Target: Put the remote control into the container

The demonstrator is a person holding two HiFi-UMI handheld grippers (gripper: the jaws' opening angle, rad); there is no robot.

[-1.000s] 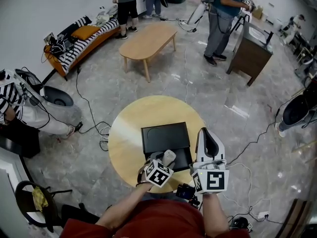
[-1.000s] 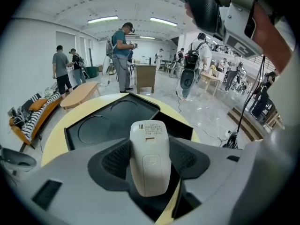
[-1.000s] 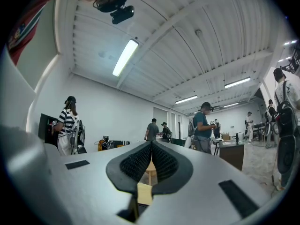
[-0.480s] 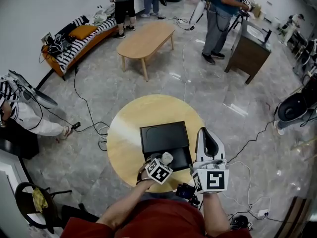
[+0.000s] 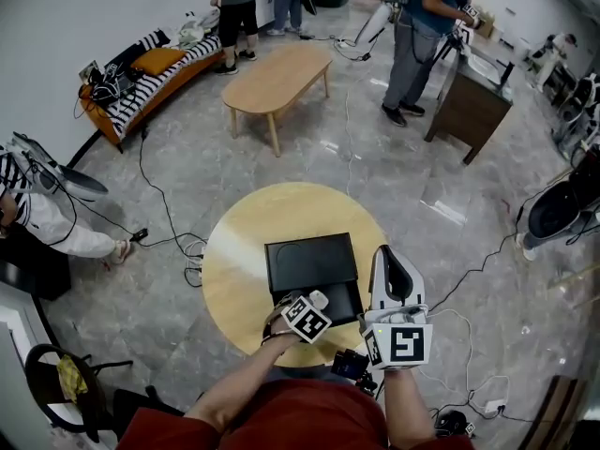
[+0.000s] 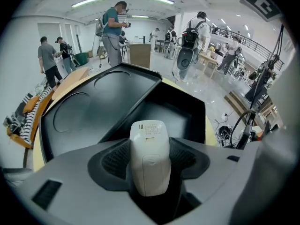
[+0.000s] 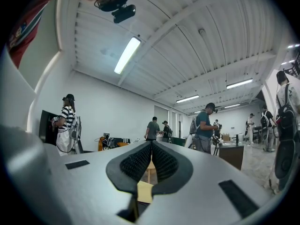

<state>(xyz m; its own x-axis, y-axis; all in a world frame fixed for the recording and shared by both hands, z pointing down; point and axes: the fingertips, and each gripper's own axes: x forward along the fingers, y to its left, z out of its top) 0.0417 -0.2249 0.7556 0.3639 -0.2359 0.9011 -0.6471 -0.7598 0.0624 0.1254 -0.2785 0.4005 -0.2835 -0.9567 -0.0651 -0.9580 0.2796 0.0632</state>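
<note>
Left tool (image 6: 149,159) pinches white remote control (image 6: 148,134) at black container's (image 6: 89,108) near edge; right tool (image 7: 151,161) pressed together, empty.

Between the left gripper's (image 6: 150,151) black, finely ribbed pads (image 6: 117,159), the remote control (image 6: 149,165) is smooth off-white plastic with a faint sheen, and the gripper's own shell is matt grey plastic. Just beyond its jaws the container (image 6: 93,102) is smooth black plastic, softly glossy where the lights catch it, and the round table (image 5: 234,251) under it is pale wood with a satin face. The right gripper (image 7: 151,159) has the same matt grey shell and cross-hatched black pads (image 7: 138,163), and past both grippers the floor (image 5: 375,167) is polished grey stone.
</note>
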